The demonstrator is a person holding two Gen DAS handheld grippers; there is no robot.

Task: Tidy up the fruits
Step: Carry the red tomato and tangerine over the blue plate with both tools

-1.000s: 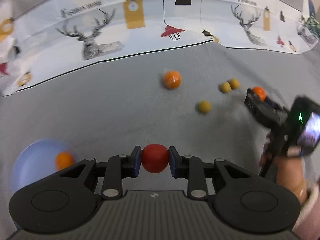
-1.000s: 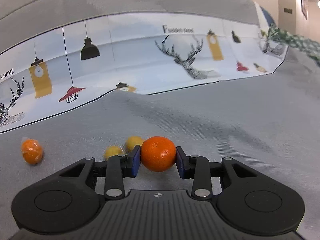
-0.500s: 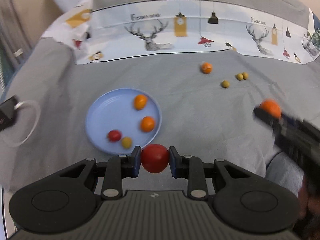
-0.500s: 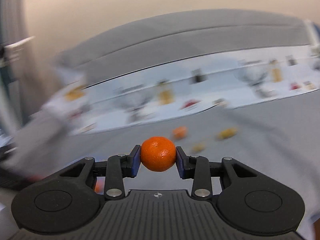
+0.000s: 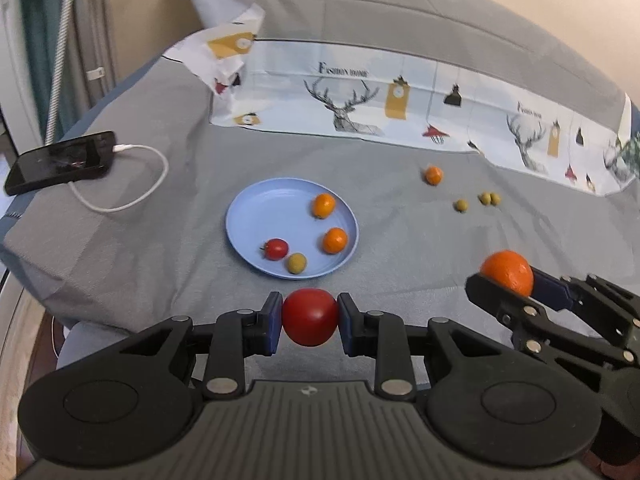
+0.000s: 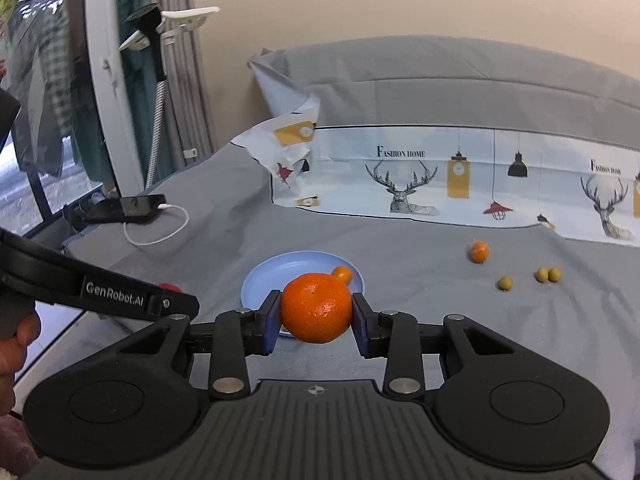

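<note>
My left gripper (image 5: 309,317) is shut on a red tomato (image 5: 309,312), held near the front rim of the blue plate (image 5: 256,224). The plate holds two small oranges (image 5: 323,205), a small red tomato (image 5: 276,249) and a green-yellow fruit (image 5: 297,263). My right gripper (image 6: 316,314) is shut on a mandarin (image 6: 316,307), in front of the plate (image 6: 272,274); it also shows in the left wrist view (image 5: 506,276), to the right of the plate. One orange (image 5: 433,175) and three small green fruits (image 5: 462,205) lie loose on the grey bedsheet.
A black phone (image 5: 60,162) with a white charging cable (image 5: 132,196) lies at the bed's left edge. A printed white cloth (image 5: 400,100) and grey pillows (image 5: 400,20) lie at the back. A window and a lamp stand (image 6: 156,60) are to the left.
Both grippers have pulled back and swung left with their fruit. The plate has come into full view ahead, and the right gripper now sits to the right of the left one.
</note>
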